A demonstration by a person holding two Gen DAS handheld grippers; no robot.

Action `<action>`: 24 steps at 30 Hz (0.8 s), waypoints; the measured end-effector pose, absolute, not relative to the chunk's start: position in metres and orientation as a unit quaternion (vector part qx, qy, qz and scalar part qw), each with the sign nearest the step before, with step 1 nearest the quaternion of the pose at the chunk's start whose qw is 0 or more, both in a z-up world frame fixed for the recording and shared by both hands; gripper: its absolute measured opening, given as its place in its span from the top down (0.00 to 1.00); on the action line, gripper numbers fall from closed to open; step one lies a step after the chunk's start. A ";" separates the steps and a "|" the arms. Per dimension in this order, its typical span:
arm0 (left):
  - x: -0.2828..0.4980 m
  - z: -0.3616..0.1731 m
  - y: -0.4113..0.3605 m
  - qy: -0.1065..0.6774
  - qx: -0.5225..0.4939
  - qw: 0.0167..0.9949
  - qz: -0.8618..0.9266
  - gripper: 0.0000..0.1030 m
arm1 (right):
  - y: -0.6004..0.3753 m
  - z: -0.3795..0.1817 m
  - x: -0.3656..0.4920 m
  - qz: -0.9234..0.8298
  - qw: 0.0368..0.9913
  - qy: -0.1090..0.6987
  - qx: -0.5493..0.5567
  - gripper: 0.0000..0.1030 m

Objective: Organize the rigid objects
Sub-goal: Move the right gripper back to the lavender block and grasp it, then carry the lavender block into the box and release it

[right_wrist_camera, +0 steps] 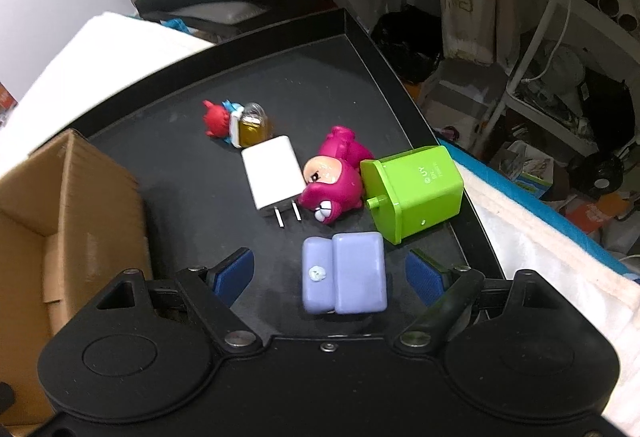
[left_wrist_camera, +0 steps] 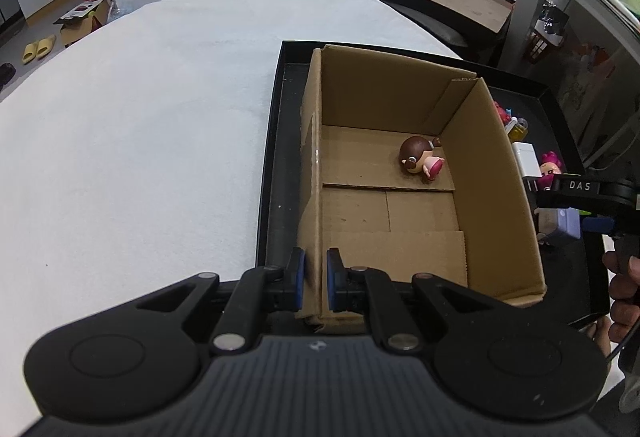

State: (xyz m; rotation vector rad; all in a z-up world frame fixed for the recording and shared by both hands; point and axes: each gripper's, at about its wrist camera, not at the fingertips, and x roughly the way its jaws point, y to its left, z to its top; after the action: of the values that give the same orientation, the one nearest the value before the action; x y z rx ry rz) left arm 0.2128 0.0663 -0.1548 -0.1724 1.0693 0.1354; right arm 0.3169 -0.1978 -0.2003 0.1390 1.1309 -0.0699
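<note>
Surface [left_wrist_camera: 140, 117]: covered in white cloth, bare on the side away from the tray.
Black tray [left_wrist_camera: 272, 157]: shallow, raised rim, sits on the white surface; holds the box and the loose items.
Cardboard box [left_wrist_camera: 496, 173]: brown, open-topped, flaps folded flat on its floor; stands in the tray, beside the loose items.
Left tongs [left_wrist_camera: 316, 279]: blue pads closed tight on the box's near side wall, one pad outside, one inside.
Right tongs [right_wrist_camera: 330, 273]: blue pads spread wide, gripping nothing; they flank the lilac piece without touching it.
Green bin [right_wrist_camera: 414, 191]: lime toy dustbin with a hinge peg, tipped on its side near the tray's right rim.
Lilac sofa toy [right_wrist_camera: 344, 277]: pale purple, two rounded cushions, a small white mark on one; lies on the tray between the open pads.
White charger [right_wrist_camera: 272, 171]: flat plug block, two prongs pointing toward the camera.
Pink figure [right_wrist_camera: 334, 181]: magenta-hooded doll, lying between charger and green bin, touching both.
Brown-haired doll [left_wrist_camera: 420, 157]: pink dress, on its side inside the box by the far right wall.
Amber bottle [right_wrist_camera: 253, 125]: small, clear cap, next to a red figure [right_wrist_camera: 214, 119].
</note>
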 end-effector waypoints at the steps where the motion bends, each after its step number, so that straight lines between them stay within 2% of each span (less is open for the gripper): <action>1: 0.214 -0.156 0.067 0.510 -0.083 0.854 0.066 0.91 | -0.197 -0.203 0.318 -0.036 0.841 0.537 0.061 0.20; 3: 0.215 -0.157 0.068 0.513 -0.086 0.852 0.068 0.91 | -0.196 -0.210 0.320 -0.041 0.840 0.539 0.053 0.21; 5: 0.216 -0.157 0.067 0.511 -0.082 0.853 0.068 0.92 | -0.195 -0.217 0.323 -0.040 0.837 0.544 0.046 0.29; 7: 0.217 -0.156 0.066 0.508 -0.078 0.855 0.069 0.92 | -0.195 -0.220 0.323 -0.031 0.834 0.548 0.050 0.51; 8: 0.217 -0.156 0.066 0.508 -0.077 0.855 0.070 0.92 | -0.197 -0.220 0.322 -0.032 0.834 0.548 0.053 0.57; 24: 0.217 -0.156 0.065 0.507 -0.077 0.855 0.070 0.92 | -0.199 -0.190 0.310 0.030 0.860 0.503 0.083 0.57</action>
State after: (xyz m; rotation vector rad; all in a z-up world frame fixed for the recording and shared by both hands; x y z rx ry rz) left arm 0.2171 0.0646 -0.1563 -0.1628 1.0665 0.1473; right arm 0.3105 -0.1989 -0.1900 0.1733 1.0566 0.0623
